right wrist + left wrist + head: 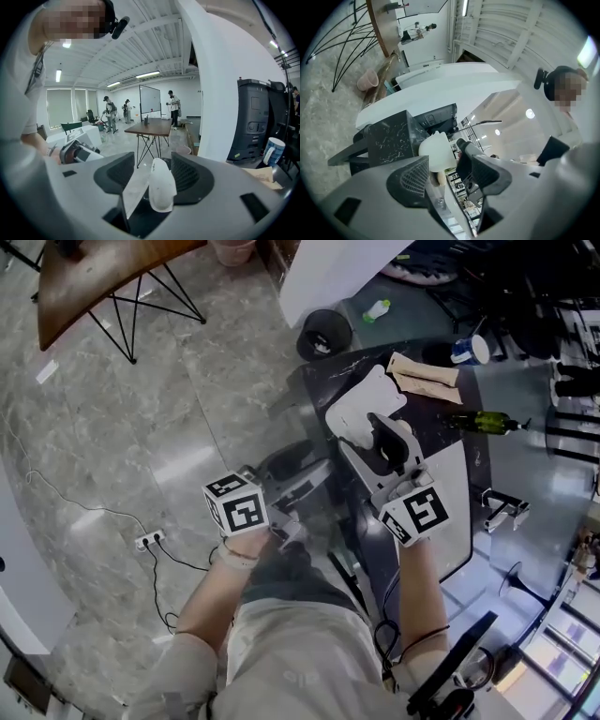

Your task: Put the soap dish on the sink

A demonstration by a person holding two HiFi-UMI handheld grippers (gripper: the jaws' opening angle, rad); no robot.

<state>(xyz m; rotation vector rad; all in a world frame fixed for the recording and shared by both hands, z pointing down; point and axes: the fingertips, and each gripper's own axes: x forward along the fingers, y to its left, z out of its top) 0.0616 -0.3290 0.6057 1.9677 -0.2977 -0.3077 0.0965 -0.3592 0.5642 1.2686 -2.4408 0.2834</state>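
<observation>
The white soap dish (359, 407) rests over the dark marble counter (323, 381). My right gripper (385, 435) reaches it from the near side. In the right gripper view the soap dish (161, 185) stands edge-on between the jaws of the right gripper (152, 180), close against the right pad, with a gap showing to the left pad. My left gripper (295, 512) hangs lower left of the counter. The left gripper (450, 176) is open and empty in its own view. Beyond it are the dish (436, 151) and a marble block (389, 138).
Beige folded packets (422, 376), a green bottle (483, 421) and a blue-and-white cup (469, 350) lie at the counter's far end. A chrome tap (502, 507) stands at right. A black bin (323, 334) and a wooden table (94, 277) stand on the floor, with a power strip (150, 540) at left.
</observation>
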